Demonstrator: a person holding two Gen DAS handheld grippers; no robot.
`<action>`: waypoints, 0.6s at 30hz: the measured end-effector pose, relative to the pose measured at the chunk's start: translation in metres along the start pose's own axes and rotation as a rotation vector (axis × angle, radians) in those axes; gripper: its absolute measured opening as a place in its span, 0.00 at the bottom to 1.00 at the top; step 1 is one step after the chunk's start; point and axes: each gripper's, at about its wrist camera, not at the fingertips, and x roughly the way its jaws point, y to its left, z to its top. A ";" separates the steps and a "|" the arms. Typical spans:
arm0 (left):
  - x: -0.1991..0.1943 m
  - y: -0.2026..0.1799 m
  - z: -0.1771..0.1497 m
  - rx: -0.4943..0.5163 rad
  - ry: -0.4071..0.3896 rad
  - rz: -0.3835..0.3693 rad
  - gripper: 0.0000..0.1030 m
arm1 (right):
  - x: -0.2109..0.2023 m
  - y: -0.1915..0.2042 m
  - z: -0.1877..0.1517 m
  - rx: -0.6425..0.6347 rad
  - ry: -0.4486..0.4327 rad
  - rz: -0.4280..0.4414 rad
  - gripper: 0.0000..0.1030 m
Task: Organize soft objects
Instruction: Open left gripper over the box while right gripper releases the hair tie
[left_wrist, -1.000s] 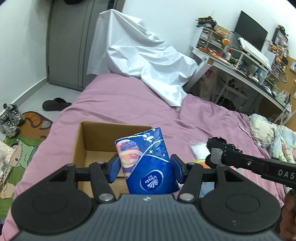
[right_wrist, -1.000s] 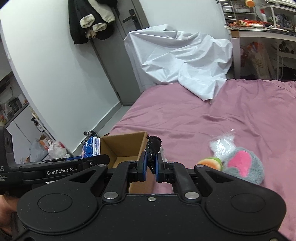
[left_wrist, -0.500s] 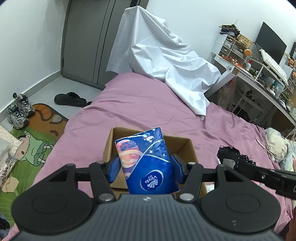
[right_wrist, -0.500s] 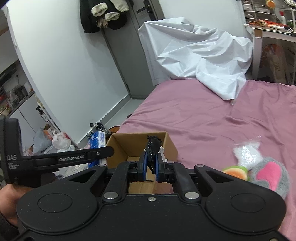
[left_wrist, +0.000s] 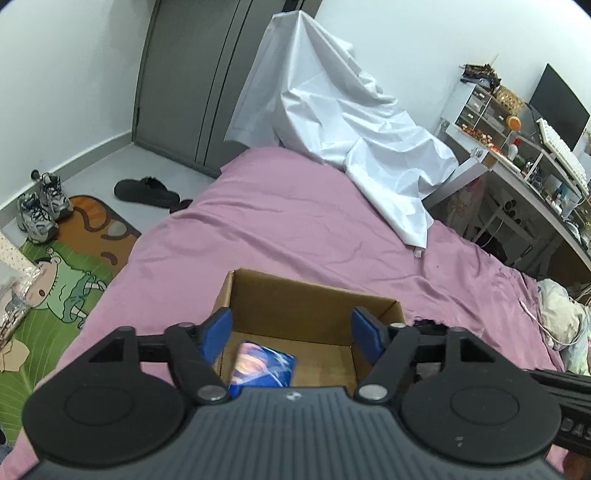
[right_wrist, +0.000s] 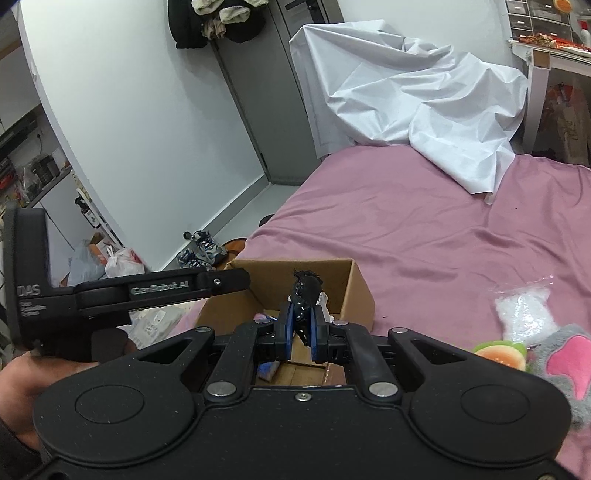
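Note:
An open cardboard box (left_wrist: 314, 295) sits on the pink bed; it also shows in the right wrist view (right_wrist: 354, 284). A blue tissue pack (left_wrist: 263, 369) lies loose on the box floor. My left gripper (left_wrist: 291, 328) is open and empty above the box. My right gripper (right_wrist: 300, 325) is shut on a black lacy soft item (right_wrist: 306, 291) and holds it over the box. A grey and pink plush toy (right_wrist: 561, 365), an orange and green soft piece (right_wrist: 498, 354) and a white plastic bag (right_wrist: 524, 310) lie on the bed to the right.
A white sheet (left_wrist: 343, 122) drapes over something at the bed's far end. A cluttered desk (left_wrist: 517, 155) stands on the right. Shoes (left_wrist: 40, 206), slippers (left_wrist: 146, 192) and a cartoon mat (left_wrist: 62, 280) lie on the floor to the left.
My left gripper opened and let the blue tissue pack drop into the box. Both grippers moved further over the box; the right still holds the black item.

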 end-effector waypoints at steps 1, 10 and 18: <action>-0.002 -0.001 0.000 0.003 -0.007 0.004 0.75 | 0.001 0.001 0.000 0.001 0.000 0.004 0.09; -0.012 0.005 -0.011 -0.037 0.006 0.052 0.78 | 0.012 0.012 0.006 -0.021 -0.029 0.010 0.22; -0.032 0.007 -0.028 -0.063 -0.039 0.112 0.87 | -0.008 0.004 -0.006 0.022 -0.061 0.012 0.69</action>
